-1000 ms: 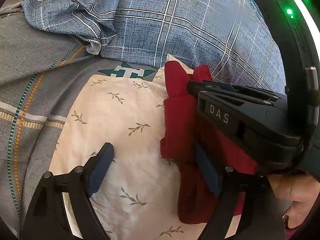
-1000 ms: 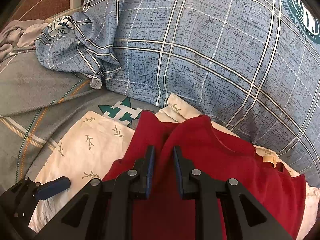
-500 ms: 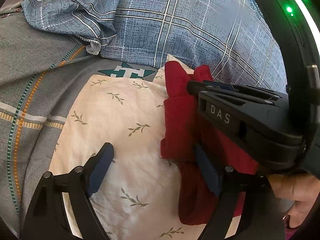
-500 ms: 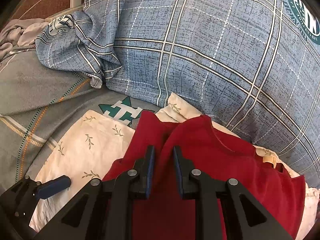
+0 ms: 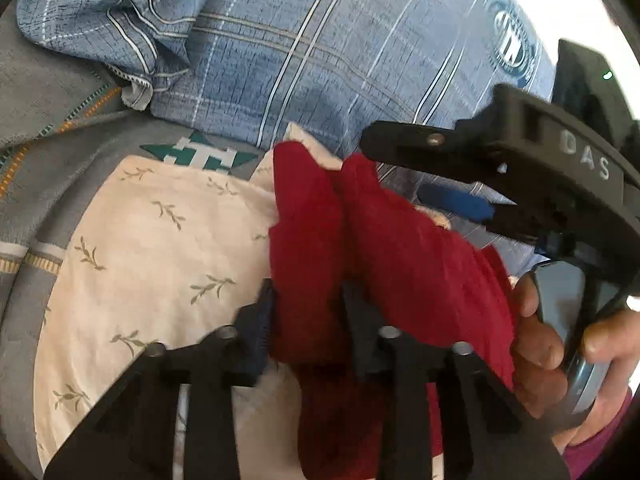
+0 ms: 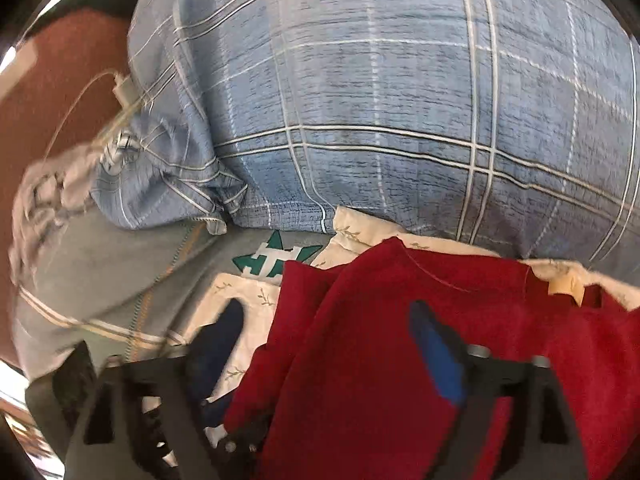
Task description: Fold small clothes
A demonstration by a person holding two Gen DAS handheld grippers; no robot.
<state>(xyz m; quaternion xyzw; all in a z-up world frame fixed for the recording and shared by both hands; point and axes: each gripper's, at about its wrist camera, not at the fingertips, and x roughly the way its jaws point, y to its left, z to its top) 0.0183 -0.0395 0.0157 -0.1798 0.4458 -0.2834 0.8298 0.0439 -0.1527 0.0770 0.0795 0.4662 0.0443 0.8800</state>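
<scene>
A small red garment (image 5: 408,256) lies bunched on a cream leaf-print cloth (image 5: 152,240); it also shows in the right wrist view (image 6: 400,340). My left gripper (image 5: 308,308) is shut on a fold at the garment's left edge. My right gripper (image 6: 332,340) is open, its fingers spread above the red garment; it shows in the left wrist view (image 5: 452,176) at the right, held by a hand, above the garment's far side. A beige tag (image 6: 564,288) shows at the garment's neckline.
A big blue plaid pillow (image 6: 380,112) lies behind the clothes, with a crumpled blue plaid cloth (image 5: 104,20) to its left. Grey bedding with orange-green stripes and a green star logo (image 5: 200,156) lies beneath. A white charger and cable (image 6: 124,92) lie at the far left.
My left gripper closed on the red garment's left fold. My right gripper opened, let go of the garment and lifted away to the right. Both views are blurred with motion.
</scene>
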